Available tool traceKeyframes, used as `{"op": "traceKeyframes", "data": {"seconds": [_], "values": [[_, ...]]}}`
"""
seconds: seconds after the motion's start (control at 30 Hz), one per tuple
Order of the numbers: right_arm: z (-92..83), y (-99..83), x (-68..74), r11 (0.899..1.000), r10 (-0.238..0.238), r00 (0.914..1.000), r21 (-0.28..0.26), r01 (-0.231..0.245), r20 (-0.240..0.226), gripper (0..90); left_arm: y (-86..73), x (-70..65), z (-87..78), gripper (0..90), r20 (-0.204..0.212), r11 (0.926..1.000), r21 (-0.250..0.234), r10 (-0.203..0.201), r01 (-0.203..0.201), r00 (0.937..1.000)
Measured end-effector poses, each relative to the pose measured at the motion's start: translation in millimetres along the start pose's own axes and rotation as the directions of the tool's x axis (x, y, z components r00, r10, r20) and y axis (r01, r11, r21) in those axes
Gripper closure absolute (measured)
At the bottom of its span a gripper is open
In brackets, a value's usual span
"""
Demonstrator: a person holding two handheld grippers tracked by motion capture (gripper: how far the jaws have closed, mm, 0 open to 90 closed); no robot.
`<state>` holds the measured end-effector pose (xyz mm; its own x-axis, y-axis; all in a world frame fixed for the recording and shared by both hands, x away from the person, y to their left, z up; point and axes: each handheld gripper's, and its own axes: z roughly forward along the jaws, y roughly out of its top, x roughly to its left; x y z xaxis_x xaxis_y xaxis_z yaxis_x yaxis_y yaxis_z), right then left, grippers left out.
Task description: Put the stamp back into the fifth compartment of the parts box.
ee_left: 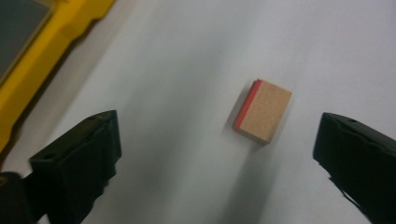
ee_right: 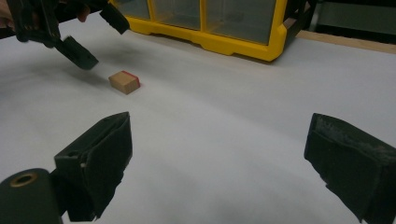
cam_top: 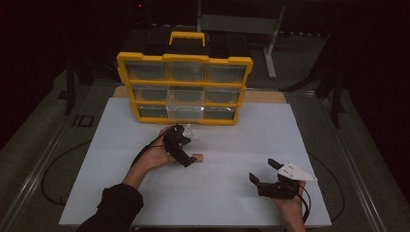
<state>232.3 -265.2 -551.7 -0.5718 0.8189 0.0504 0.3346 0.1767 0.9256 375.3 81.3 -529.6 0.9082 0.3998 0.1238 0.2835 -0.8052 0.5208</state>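
Note:
A small wooden block with one red face lies on the white sheet, right of my left hand. In the left gripper view the block lies flat a little ahead of the left gripper, between the lines of its wide-open jaws and nearer the right one. From above, the left gripper hovers just left of the block, open and touching nothing. My right gripper is open and empty near the sheet's front right. The right gripper view shows the block far off, with the left gripper above it.
A yellow organizer with clear drawers and a handle stands upright at the back of the white sheet. Its yellow edge lies left of the left gripper. Cables trail from both grippers. Dark floor and metal frames surround the table.

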Motion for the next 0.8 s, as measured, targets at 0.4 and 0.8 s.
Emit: {"op": "traceKeyframes", "data": {"seconds": [0.4, 0.8], "values": [[0.9, -0.3, 0.2, 1.000, -0.003, 1.0000, 0.004, 0.003, -0.003, 7.6, 10.9, -14.3, 15.0, 37.3, 0.072, 0.9975, 0.049, 0.047, -0.050, 0.9963], [2.3, -0.6, 1.1, 1.000, -0.010, 0.9999, 0.012, 0.010, -0.009, 7.6, 15.3, -11.8, 25.9, 67.0, 0.119, 0.9922, 0.112, 0.041, -0.055, 0.9921]]}}
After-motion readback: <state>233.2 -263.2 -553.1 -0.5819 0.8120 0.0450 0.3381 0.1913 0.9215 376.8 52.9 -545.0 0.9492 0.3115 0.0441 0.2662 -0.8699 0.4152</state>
